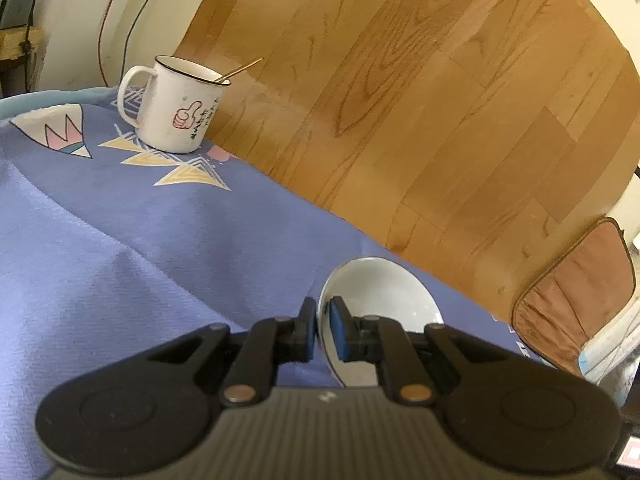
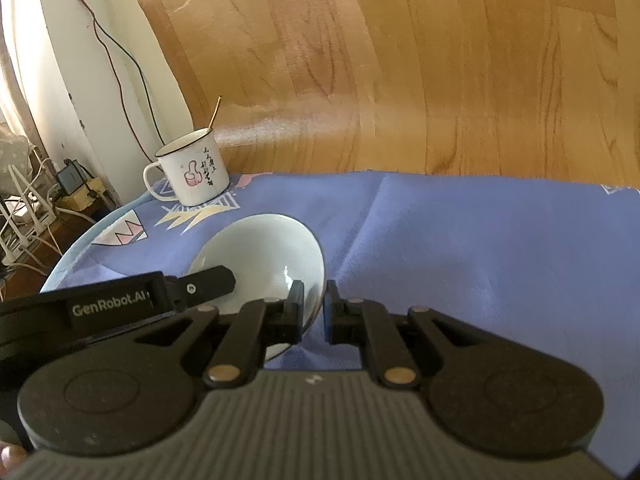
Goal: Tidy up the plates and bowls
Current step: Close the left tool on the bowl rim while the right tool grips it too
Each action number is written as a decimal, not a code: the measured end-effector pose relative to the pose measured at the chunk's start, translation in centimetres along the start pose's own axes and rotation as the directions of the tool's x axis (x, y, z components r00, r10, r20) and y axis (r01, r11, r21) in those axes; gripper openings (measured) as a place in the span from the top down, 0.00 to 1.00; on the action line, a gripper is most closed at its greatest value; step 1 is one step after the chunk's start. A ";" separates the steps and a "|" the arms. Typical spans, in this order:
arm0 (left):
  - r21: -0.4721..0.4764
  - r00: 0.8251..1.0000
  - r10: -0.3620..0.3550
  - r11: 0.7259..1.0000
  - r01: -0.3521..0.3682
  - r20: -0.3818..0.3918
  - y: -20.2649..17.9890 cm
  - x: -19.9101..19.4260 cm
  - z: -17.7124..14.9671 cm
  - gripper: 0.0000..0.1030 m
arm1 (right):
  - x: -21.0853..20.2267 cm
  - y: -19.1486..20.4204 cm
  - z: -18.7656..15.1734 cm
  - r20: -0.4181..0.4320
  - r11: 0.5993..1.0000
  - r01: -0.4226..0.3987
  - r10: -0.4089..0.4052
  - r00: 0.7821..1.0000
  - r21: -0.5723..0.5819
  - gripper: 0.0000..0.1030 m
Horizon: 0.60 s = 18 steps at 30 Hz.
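Both grippers are pinching the bowl's (image 2: 260, 256) rim, left gripper (image 1: 324, 328) clamping firmly, right gripper (image 2: 314, 310) seemingly closing loosely, mug (image 2: 194, 172) sitting at eleven o'clock on the table (image 2: 480, 248).

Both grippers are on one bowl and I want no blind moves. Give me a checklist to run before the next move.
1. Left gripper clamped on the rim of the pale glazed ceramic bowl: ok.
2. Right gripper closed on the same rim: cannot tell, a gap shows at its outer pad.
3. Bowl empty: ok.
4. White enamel mug apart from bowl: ok.
5. Bowl flat on the purple patterned tablecloth: not ok, tilted.
6. Stack to receive it: cannot tell, none in view.
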<state>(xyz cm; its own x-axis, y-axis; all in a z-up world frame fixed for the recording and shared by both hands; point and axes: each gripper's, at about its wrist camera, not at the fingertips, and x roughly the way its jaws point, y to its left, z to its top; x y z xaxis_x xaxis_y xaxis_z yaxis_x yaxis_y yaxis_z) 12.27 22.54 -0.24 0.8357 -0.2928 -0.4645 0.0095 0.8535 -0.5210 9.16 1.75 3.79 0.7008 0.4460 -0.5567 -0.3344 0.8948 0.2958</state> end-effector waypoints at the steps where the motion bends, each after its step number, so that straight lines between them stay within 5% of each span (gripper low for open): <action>1: 0.004 1.000 -0.003 1.000 0.003 -0.001 0.0 0.0 0.0 0.91 | 0.0 -0.1 -0.1 0.000 1.000 0.001 -0.001 1.000 0.005 0.88; 18: 0.089 0.998 -0.032 0.995 0.037 -0.052 -2.5 0.1 -1.2 0.91 | -2.2 -2.0 -0.9 -0.008 0.999 0.022 -0.022 1.000 0.049 0.88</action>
<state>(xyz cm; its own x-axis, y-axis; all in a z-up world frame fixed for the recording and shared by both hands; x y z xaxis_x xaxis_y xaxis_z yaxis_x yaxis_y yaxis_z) 11.63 19.87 0.14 0.8055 -0.3420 -0.4839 0.0888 0.8771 -0.4720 7.71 -0.98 3.68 0.7028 0.4266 -0.5692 -0.2875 0.9023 0.3213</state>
